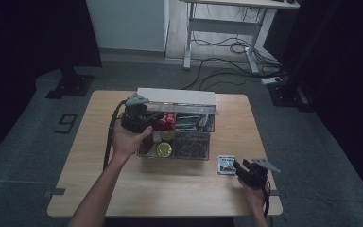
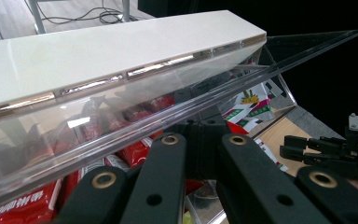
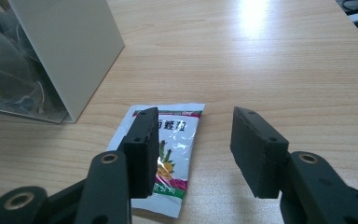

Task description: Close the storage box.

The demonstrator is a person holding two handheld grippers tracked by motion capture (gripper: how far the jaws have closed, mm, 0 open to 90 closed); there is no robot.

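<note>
A clear plastic box (image 1: pixel 177 137) with several compartments stands mid-table, holding red sachets (image 2: pixel 135 151), yellow rounds and dark items. Its lid (image 1: pixel 177 96), clear with a white strip (image 2: pixel 121 56), is raised. My left gripper (image 1: pixel 139 118) is at the box's left rear corner, and its jaws (image 2: pixel 203 137) are closed on the clear lid edge. A white sachet (image 1: pixel 226 164) with green and red print lies flat on the table right of the box. My right gripper (image 1: pixel 241 165) is open, its jaws low over that sachet (image 3: pixel 177 140), left jaw above it.
The box's white side panel (image 3: pixel 70 42) stands just left of the sachet. Bare wooden tabletop (image 1: pixel 170 189) lies in front and to the right. A desk frame and cables (image 1: pixel 227 52) sit on the floor beyond the table.
</note>
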